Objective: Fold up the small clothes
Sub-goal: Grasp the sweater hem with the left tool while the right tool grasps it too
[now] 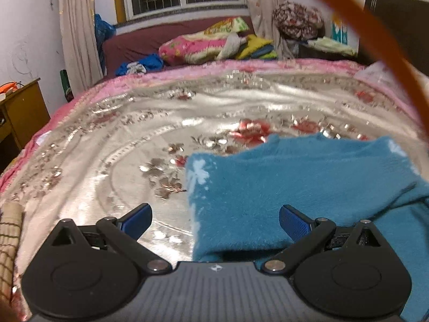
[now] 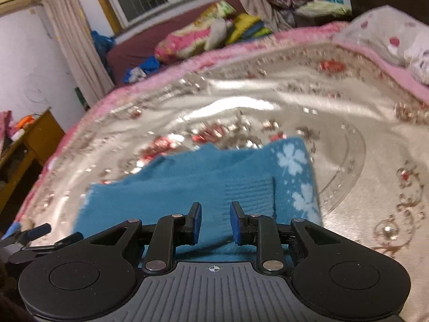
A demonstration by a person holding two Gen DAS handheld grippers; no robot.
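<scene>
Fleece, I judge: the teal fuzzy garment with pale flower prints (image 2: 203,187) lies partly folded on the silvery floral bedspread (image 2: 268,107), soft, light, best taken at a corner. My left fingers (image 1: 215,222) are spread wide, empty; my right fingers (image 2: 215,222) stand narrowly apart over it, pinching nothing

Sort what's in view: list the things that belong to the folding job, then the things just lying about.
Job:
- blue garment
- left gripper
- right gripper
- floral blanket, the work surface

Lying about:
- pile of bedding
- wooden side table
- orange cable
- curtain
</scene>
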